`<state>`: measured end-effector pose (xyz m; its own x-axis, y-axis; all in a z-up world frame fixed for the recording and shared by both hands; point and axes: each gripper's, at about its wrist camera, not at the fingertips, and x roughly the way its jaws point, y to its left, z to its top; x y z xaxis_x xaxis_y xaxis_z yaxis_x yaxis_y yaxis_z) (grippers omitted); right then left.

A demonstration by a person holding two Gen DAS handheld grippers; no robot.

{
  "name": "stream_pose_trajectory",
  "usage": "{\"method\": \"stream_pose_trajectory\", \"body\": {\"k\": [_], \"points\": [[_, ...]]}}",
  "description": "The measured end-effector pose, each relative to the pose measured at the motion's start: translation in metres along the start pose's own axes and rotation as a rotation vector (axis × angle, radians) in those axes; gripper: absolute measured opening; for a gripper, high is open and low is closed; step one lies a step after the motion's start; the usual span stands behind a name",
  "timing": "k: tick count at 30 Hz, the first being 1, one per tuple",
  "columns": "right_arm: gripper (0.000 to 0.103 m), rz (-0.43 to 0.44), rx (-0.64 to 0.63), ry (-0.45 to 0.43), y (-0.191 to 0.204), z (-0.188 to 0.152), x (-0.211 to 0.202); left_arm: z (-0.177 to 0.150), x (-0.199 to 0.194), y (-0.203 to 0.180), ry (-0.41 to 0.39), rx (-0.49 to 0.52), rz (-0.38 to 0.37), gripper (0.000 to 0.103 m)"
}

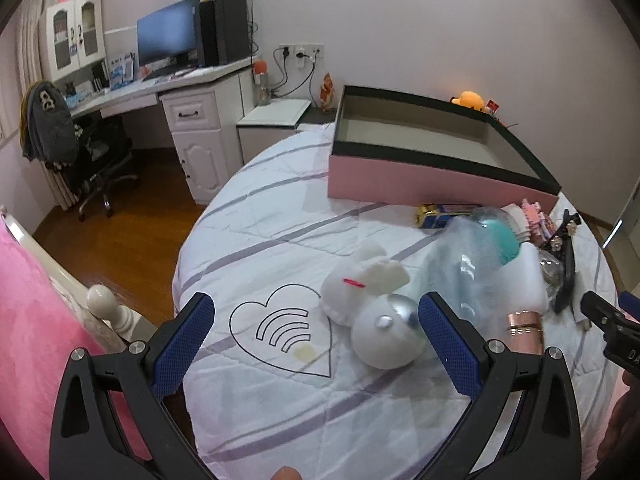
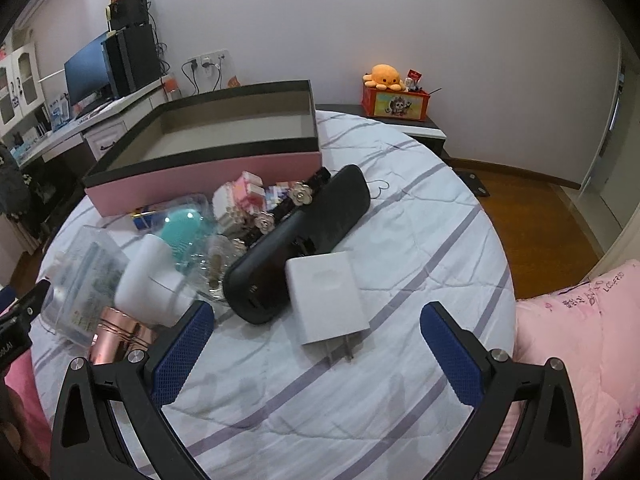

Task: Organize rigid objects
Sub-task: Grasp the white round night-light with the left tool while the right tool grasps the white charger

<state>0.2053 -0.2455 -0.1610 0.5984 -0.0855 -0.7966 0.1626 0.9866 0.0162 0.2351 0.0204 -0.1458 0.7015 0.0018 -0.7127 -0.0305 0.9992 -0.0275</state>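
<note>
Two grippers, left (image 1: 316, 334) and right (image 2: 316, 344), jaws apart, one white charger (image 2: 326, 296), one black case (image 2: 300, 240), one pink box (image 2: 208, 160)

Round bed (image 2: 420, 216) with a white quilted cover, grey stripes and a printed heart outline (image 1: 280, 332). Directly on it lay: an open pink box (image 2: 208, 172) with a dark rim, toward the far edge; a black case (image 2: 304, 240) lying diagonally in front of the box; a white plug adapter (image 2: 326, 296) touching the case's near end; a white plush rabbit (image 1: 368, 284) beside the heart; a rose-gold cylinder (image 2: 120, 338) — lying on its side; a clear plastic packet (image 2: 80, 276); a blue-and-gold item (image 1: 440, 214), just beside the box wall.
</note>
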Motion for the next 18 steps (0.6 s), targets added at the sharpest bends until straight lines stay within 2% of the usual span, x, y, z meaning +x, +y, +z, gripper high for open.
{"method": "stream_pose_trajectory", "body": {"k": [5,11,13,16,18], "points": [[0.103,-0.019,-0.01,0.017,-0.008,0.002,0.009,0.0,0.018,-0.005,0.023,-0.004,-0.052,0.103],[0.093,-0.009,-0.016,0.048,-0.017,0.001,0.028,-0.006,0.042,-0.013,0.091,0.011,-0.049,0.1],[0.09,-0.002,-0.015,0.051,-0.021,0.001,0.033,-0.005,0.041,-0.013,0.078,0.013,-0.058,0.096],[0.082,0.019,-0.02,0.042,-0.025,0.004,0.037,-0.002,0.042,-0.014,0.072,0.022,-0.082,0.082],[0.068,0.035,-0.039,0.04,-0.023,0.005,0.039,-0.001,0.043,-0.017,0.075,0.039,-0.089,0.067]]}}
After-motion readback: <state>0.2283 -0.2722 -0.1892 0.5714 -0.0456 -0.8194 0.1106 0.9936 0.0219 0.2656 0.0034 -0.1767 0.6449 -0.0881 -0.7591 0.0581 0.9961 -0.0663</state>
